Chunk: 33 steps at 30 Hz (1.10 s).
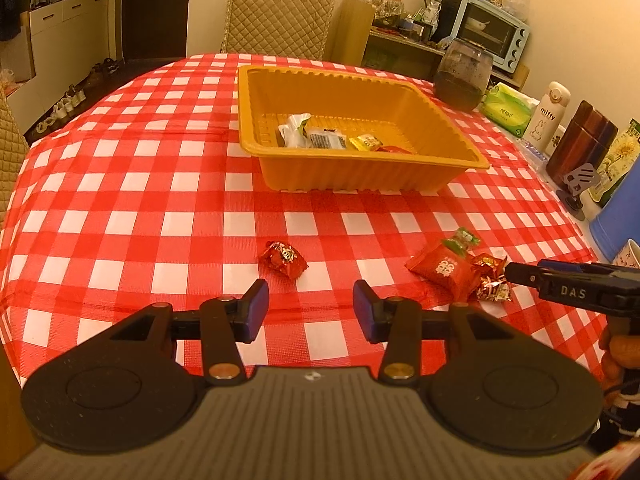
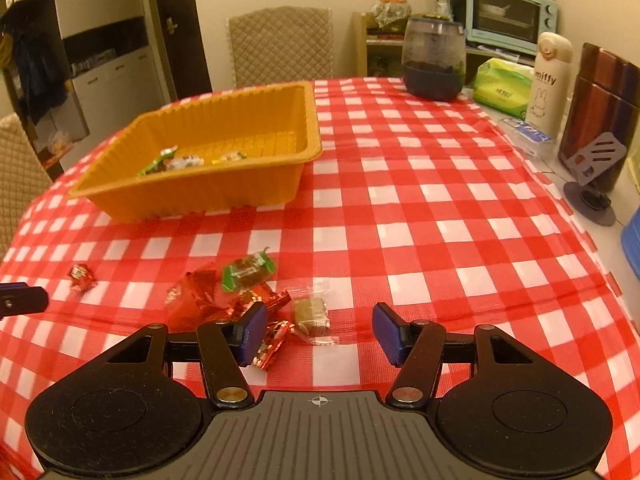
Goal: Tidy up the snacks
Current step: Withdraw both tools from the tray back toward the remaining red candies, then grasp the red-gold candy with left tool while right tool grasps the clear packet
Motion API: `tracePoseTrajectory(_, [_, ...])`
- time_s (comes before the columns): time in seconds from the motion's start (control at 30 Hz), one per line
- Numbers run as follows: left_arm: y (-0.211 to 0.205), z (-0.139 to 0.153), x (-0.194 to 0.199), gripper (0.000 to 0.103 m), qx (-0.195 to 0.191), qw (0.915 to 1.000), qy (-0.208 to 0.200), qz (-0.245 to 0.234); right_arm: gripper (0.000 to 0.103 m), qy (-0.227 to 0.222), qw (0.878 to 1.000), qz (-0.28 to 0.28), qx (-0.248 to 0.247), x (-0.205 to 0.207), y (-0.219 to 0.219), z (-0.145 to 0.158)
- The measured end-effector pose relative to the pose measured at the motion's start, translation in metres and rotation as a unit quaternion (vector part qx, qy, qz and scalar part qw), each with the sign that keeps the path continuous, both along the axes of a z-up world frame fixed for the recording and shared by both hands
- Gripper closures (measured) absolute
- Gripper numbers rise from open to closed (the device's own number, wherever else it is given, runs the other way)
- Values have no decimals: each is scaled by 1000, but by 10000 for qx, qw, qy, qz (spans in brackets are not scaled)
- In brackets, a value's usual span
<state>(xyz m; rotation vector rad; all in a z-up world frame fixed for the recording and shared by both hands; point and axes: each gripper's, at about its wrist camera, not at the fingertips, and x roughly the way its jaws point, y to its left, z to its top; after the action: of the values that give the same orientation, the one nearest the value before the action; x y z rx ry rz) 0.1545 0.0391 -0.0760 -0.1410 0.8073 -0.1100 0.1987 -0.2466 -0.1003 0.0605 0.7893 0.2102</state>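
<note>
An orange tray (image 1: 360,176) holds several wrapped snacks (image 1: 320,136) on the checkered table; it also shows in the right wrist view (image 2: 224,196). My left gripper (image 1: 310,304) is open and empty, just short of a lone red candy (image 1: 283,260), also seen in the right wrist view (image 2: 83,277). My right gripper (image 2: 318,330) is open and empty, just behind a clear-wrapped brown snack (image 2: 311,313). Beside it lie red packets (image 2: 192,300), a green-wrapped snack (image 2: 248,270) and red foil candies (image 2: 272,342). The right gripper's tip (image 1: 520,274) touches this pile (image 1: 444,270) in the left wrist view.
Along the right edge stand a dark jar (image 2: 434,60), a green tissue pack (image 2: 504,88), a white Miffy bottle (image 2: 550,80), a brown canister (image 2: 600,116) and a phone stand (image 2: 594,176). Quilted chairs (image 1: 280,16) stand behind the table. A toaster oven (image 1: 494,30) sits on a shelf.
</note>
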Motion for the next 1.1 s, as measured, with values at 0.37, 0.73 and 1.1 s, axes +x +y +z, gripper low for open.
tracePoseTrajectory(0.37, [-1, -11, 9, 61, 47, 9999, 99, 35, 81, 139, 9995, 117, -240, 12, 10, -15])
tracePoseTrajectory(0.73, [-3, -17, 27, 61, 254, 9995, -111, 150, 81, 20, 9998, -176, -105, 7, 8, 0])
tracePoseTrajectory(1.1, [-11, -38, 51, 64, 277, 9994, -47, 209, 81, 28, 9998, -206, 30, 9, 9, 2])
